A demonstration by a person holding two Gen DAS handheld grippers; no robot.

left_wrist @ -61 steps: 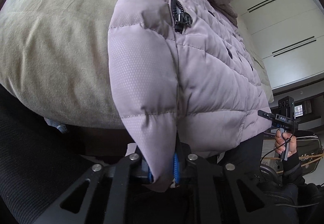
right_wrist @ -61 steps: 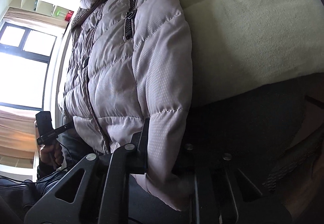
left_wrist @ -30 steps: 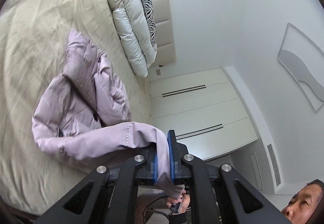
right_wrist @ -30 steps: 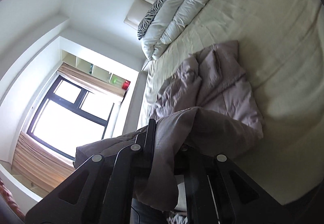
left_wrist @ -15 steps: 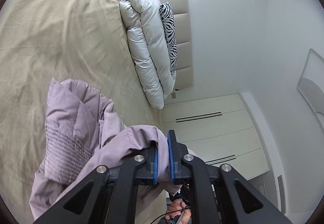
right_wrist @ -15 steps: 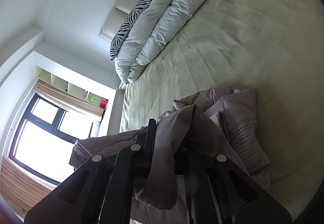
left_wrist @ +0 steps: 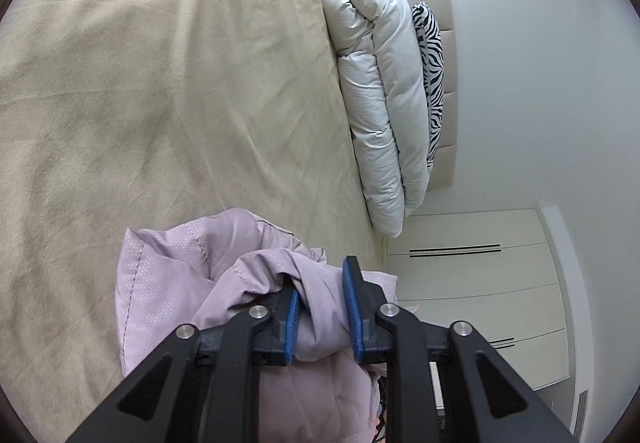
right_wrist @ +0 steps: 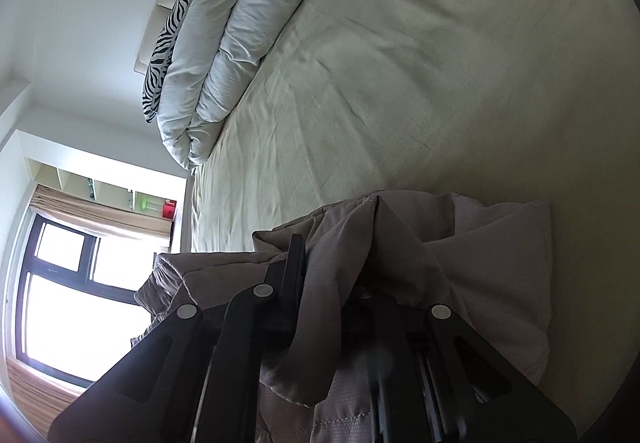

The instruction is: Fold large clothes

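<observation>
The bed [left_wrist: 160, 91] fills most of both views, its beige cover bare from the middle to the head end. Along the head edge a rolled white duvet [left_wrist: 380, 91] lies against a zebra-striped pillow [left_wrist: 434, 83] and the padded headboard [left_wrist: 444, 3]. A lilac padded jacket [left_wrist: 168, 283] lies bunched near the foot edge of the bed, directly under and between both tongs. The left tongs [left_wrist: 320, 313] are opening: a fold of the jacket sits between the blue pads [left_wrist: 290, 327], touching the left pad while a gap shows at the right one. The right tongs [right_wrist: 332, 283] are nearly closed, pinching a hanging fold of the jacket [right_wrist: 400, 263] whose cloth drapes over one finger.
</observation>
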